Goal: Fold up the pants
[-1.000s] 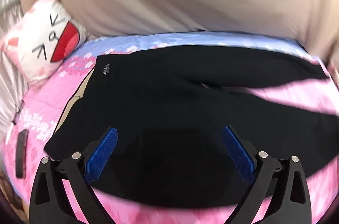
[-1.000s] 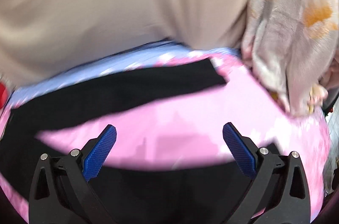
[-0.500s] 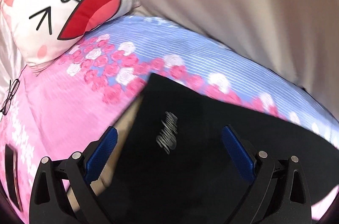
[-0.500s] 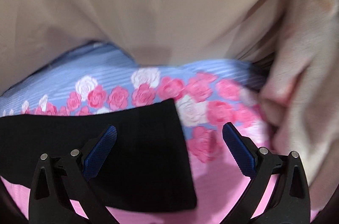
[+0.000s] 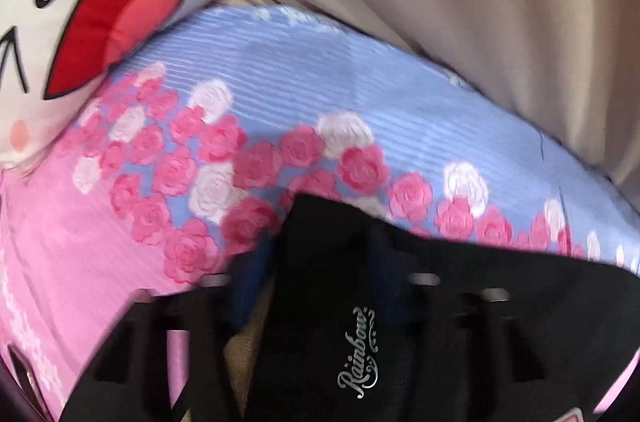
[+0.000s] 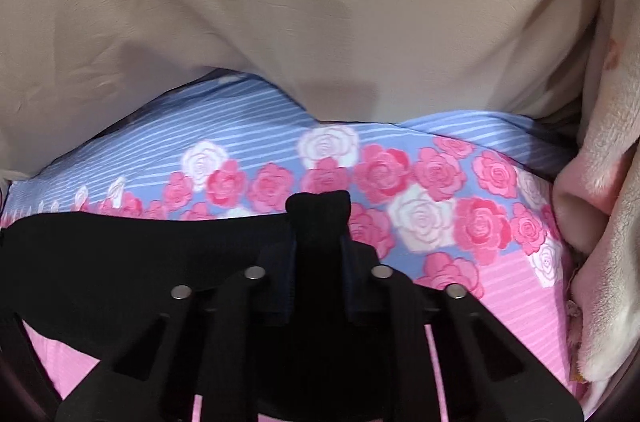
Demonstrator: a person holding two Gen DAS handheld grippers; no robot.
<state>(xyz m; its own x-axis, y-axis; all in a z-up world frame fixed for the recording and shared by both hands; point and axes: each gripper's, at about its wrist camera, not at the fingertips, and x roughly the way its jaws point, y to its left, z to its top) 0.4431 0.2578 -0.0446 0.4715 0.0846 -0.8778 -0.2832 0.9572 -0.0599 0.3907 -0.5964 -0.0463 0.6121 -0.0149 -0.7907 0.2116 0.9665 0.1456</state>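
Observation:
Black pants (image 5: 460, 310) with a silver "Rainbow" logo (image 5: 360, 358) lie flat on the rose-print bed sheet (image 5: 280, 82). In the left wrist view, my left gripper (image 5: 320, 258) has its jaws closing on the far corner of the waistband, and the black cloth stands up between the blurred blue pads (image 5: 252, 278). In the right wrist view, one pant leg (image 6: 120, 254) runs in from the left. My right gripper (image 6: 318, 258) has its jaws closing on the leg's hem corner. The cloth is bunched into a small peak between its pads (image 6: 286, 286).
A white cat-face pillow (image 5: 80, 22) lies at the far left of the bed. Beige cloth (image 6: 320, 2) hangs along the far side, also visible as beige cloth (image 5: 460, 2) in the left view. A plush pale blanket (image 6: 608, 206) is heaped at the right edge.
Both grippers travelled to the far edge of the pants and went from wide open to pinching cloth: the left at the waistband corner, the right at the leg hem.

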